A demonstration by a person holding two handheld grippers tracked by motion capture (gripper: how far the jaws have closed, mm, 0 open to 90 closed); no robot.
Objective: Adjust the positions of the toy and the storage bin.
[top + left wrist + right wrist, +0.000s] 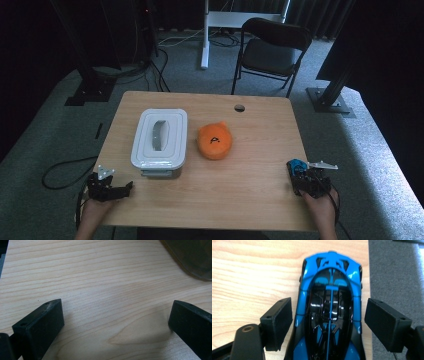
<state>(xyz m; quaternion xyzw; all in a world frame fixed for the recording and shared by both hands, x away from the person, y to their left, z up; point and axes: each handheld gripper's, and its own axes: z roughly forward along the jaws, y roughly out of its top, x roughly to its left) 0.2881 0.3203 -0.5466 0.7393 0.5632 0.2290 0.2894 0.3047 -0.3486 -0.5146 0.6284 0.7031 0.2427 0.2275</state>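
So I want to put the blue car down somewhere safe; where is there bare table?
Bare wood runs along the near edge between the left hand-held gripper and the right hand-held gripper, in front of the white lidded box and orange plush. The strip right of the plush is free too. The blue toy car sits at the table's right edge.

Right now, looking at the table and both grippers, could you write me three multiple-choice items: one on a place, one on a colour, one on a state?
1. Where does the toy car lie?
A. near the table's right edge
B. on the white box
C. on the chair

2. What colour is the soft toy beside the white lidded box?
A. green
B. orange
C. purple

3. How is the right gripper?
A. shut on the car
B. shut with nothing in it
C. open around the car

Answers: 1 A, carpet shows just beside the car; 2 B, it is plainly orange; 3 C, gaps show between both fingers and the car's sides.
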